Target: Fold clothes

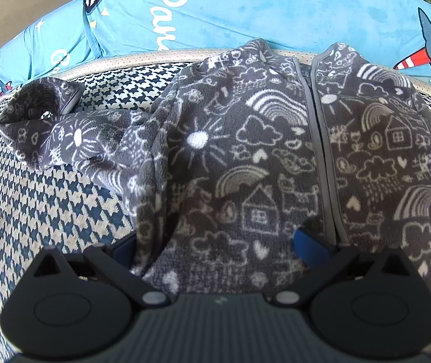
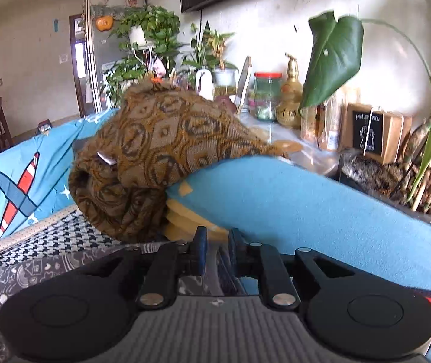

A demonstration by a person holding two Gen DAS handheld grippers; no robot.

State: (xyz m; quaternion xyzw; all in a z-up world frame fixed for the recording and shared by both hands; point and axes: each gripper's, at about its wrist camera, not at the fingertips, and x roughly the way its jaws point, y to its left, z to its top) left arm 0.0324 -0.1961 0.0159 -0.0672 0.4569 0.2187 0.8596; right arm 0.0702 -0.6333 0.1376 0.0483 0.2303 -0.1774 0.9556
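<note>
Left gripper (image 1: 215, 239) spread wide over the fleece (image 1: 245, 157), fingers standing either side of a broad patch of it at lower centre of the left view, nothing pinched; one blue pad (image 1: 309, 248) rests on the cloth just left of the zip (image 1: 318, 151). Judged: poised low on the body panel, either to press it flat or to take hold

Largest to smallest:
- Blue cover (image 1: 245, 15), plane print, fills the top of the left view; drapes the backrest behind the seat
- Seat (image 1: 34, 196), houndstooth weave, lower left; serves as the folding surface
- Fleece: dark grey, white doodle print, front up, zip closed and running top to bottom right of centre; spread across the seat, collar toward the backrest. Lies open, so it suits a fold along the zip line
- Sleeve (image 1: 49, 127) thrown out to the left, cuff curled up at the upper left; not brought in over the body
- Brown cloth (image 2: 143, 157), bundled, left of centre in the right view, on the armrest; kept off the working area

Right gripper (image 2: 217, 251), lower centre of right view: fingers nearly together, a sliver of patterned fabric apparently between them. Judged to be pinching the fleece edge at the seat's far side, but the contact is partly hidden

Scene fits a garment laid out for folding with the sleeve folds outstanding
</note>
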